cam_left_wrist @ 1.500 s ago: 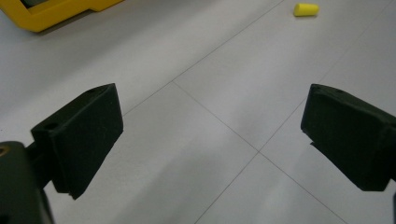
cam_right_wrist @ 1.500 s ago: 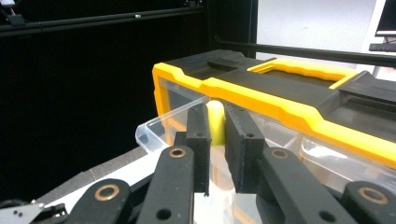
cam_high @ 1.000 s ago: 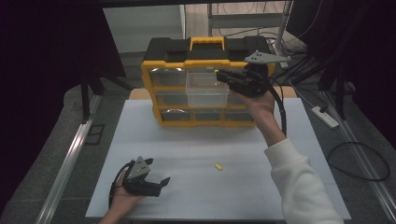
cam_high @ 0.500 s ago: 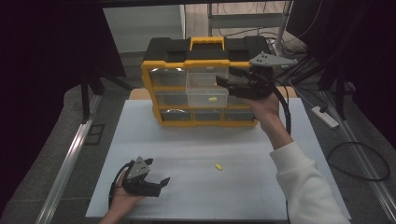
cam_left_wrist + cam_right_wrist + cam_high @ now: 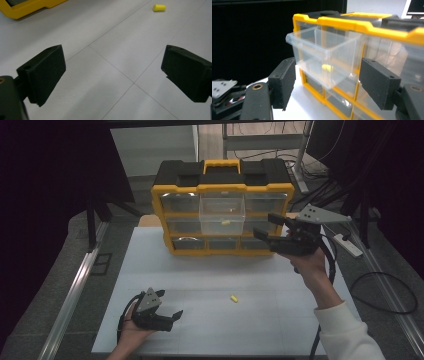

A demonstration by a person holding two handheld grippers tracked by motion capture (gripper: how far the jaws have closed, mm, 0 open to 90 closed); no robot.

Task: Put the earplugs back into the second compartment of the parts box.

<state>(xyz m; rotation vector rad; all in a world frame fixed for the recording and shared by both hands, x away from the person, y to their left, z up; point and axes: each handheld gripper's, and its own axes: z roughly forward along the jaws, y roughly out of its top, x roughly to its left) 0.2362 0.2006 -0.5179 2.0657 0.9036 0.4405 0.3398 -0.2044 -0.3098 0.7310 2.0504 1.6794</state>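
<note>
Organizer stands at the table's far edge, its top-middle drawer pulled out with one yellow plug inside. Second plug lies loose near the table's middle. Right tool, jaws just opened and empty, sits right of the drawer. Left tool, released, rests near the front edge. Likely next: fetch the loose plug; approach low, straddle it squarely, close gently so it doesn't roll.

The white table carries a yellow drawer organizer at its far edge and a small yellow earplug
</note>
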